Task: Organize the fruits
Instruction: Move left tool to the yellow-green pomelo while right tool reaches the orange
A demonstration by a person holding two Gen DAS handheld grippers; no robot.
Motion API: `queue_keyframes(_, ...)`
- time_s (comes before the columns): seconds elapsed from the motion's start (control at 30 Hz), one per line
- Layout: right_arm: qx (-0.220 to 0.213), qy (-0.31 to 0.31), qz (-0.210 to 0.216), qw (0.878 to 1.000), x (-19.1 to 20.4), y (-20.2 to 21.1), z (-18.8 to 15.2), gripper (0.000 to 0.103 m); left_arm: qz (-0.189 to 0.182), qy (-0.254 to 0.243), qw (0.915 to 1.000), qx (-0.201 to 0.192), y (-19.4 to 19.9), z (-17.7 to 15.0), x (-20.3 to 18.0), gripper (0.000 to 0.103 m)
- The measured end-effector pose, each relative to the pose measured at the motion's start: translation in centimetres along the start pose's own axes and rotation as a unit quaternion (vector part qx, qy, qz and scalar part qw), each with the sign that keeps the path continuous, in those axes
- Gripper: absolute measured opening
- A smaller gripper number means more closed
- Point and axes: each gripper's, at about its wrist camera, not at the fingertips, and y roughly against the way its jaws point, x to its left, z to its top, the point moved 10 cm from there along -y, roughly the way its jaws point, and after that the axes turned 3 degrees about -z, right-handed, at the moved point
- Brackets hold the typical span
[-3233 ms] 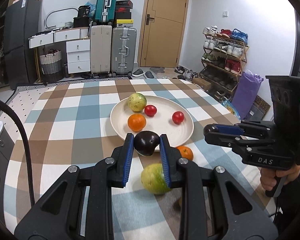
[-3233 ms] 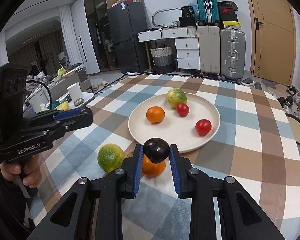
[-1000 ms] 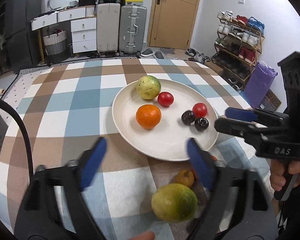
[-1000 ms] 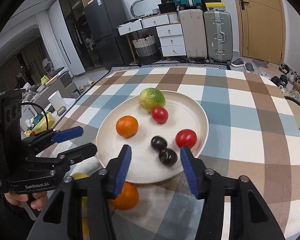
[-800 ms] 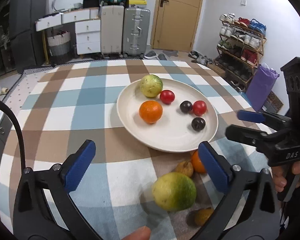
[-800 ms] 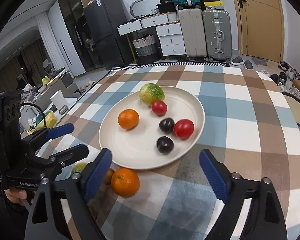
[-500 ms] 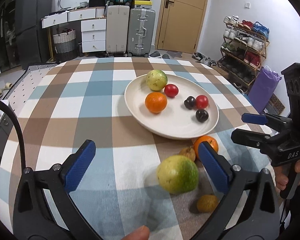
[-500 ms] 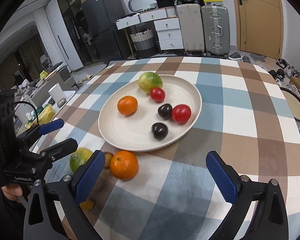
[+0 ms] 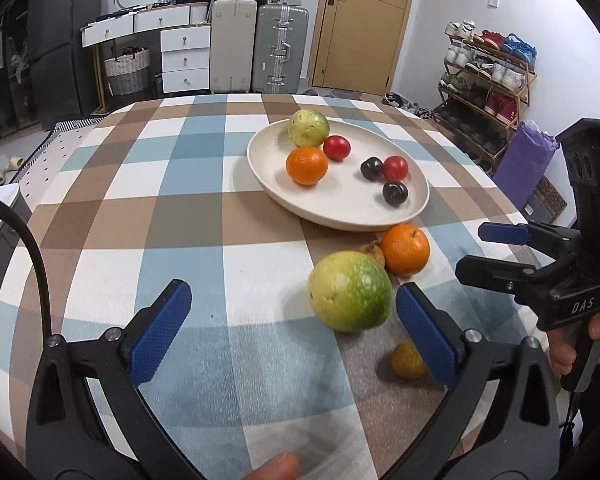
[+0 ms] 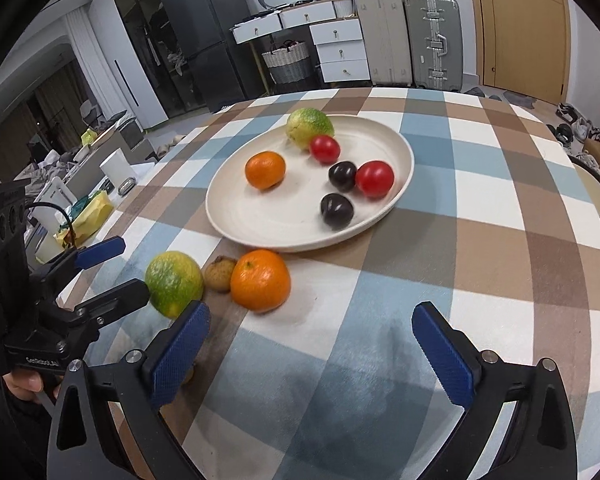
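Both pairs of jaws stood wide apart and held nothing. The left gripper [image 9: 292, 330] hovered low with the green fruit [image 9: 350, 291] just inside its right finger, probably lined up to take it. The right gripper [image 10: 310, 352] faced the loose orange [image 10: 261, 280], likely its next pick. Both fruits lay on the checked cloth just short of the plate [image 10: 252, 220], a small brown fruit [image 10: 219, 273] between them. On the plate sat six sorted fruits, among them two dark plums [image 10: 337, 209].
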Motion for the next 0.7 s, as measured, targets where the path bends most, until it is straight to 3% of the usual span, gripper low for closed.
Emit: queue_keyframes(0.7, 0.030, 0.019, -0.001, 0.999, 1.2, -1.9, -1.3, 0.102, 0.005, 0.013, 0.9997, 0.018, -0.7, -1.3, -0.3, 0.102)
